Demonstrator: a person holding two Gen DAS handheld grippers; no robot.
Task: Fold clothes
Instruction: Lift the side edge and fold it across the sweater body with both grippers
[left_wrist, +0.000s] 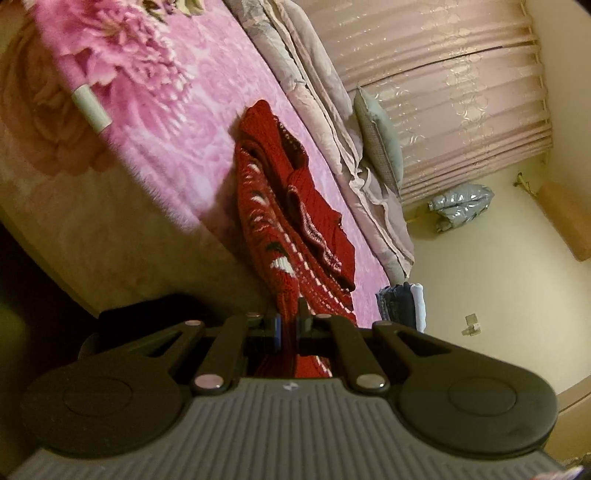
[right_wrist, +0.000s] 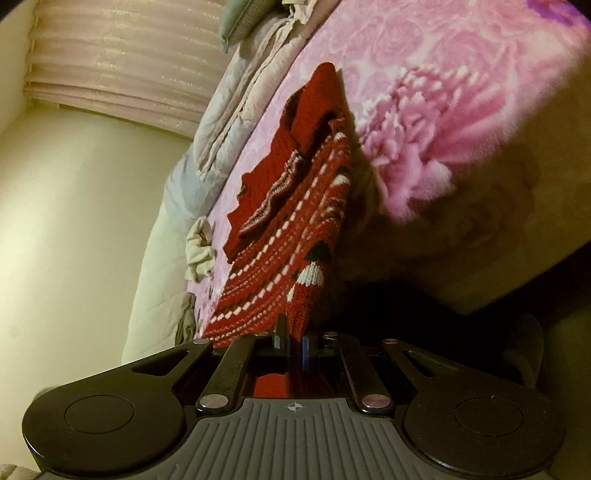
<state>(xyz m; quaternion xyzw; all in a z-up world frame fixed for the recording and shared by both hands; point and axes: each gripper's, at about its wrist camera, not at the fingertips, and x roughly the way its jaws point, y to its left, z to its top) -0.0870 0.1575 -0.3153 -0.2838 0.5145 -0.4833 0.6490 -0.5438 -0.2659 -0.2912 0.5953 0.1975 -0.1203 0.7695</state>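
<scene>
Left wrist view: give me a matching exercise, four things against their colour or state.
Things:
1. sweater
2. bedspread
3. left gripper
4. pillow

States:
A. pink, floral
B. grey-green, against the curtain
C. red knit, partly folded
D. shut on the sweater's edge

Pairs: 1-C, 2-A, 3-D, 4-B

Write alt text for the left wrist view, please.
A black gripper is shut on the near edge of a red knitted sweater that stretches away across a pink flowered bedspread. Folded quilts and pale curtains lie beyond it.
</scene>
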